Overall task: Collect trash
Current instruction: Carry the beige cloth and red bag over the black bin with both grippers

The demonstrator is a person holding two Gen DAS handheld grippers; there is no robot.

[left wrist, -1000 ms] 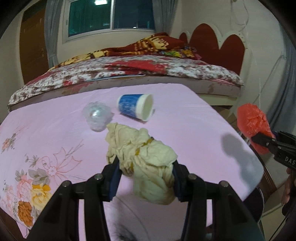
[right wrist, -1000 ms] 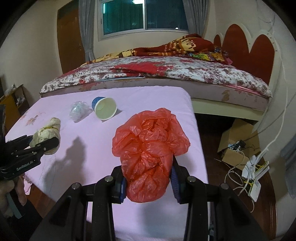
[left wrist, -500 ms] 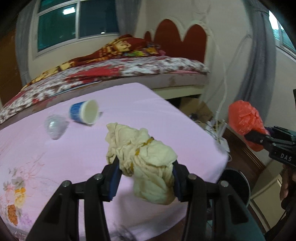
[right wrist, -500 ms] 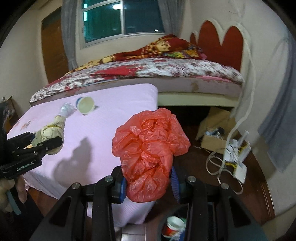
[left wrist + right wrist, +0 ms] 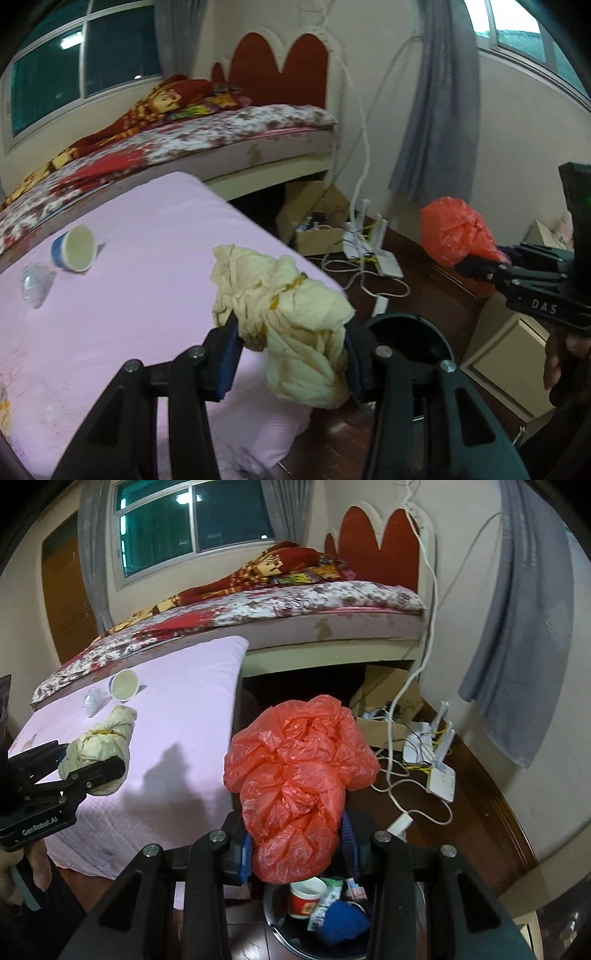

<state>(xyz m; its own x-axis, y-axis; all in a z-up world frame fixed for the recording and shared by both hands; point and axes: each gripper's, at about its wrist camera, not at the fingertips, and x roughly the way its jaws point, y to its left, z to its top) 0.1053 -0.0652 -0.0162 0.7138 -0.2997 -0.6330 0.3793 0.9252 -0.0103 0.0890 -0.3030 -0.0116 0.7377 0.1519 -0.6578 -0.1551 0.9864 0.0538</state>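
Trash is held for dropping: right gripper [image 5: 295, 843] fingers clamp a red bag [image 5: 299, 775] above the bin [image 5: 280, 928]; left gripper [image 5: 291, 354] fingers pinch a yellowish wad [image 5: 288, 317] beside the bin.

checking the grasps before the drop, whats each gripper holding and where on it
The left gripper pinches the crumpled yellowish wrapper across its lower middle; the right gripper pinches the red plastic bag around its lower bunched part.

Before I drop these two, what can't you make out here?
- Trash bin interior: right view, red plastic bag and right gripper cover most; left view, cream wad and left gripper block it.
- Clear plastic wad beside paper cup: too blurred to identify.
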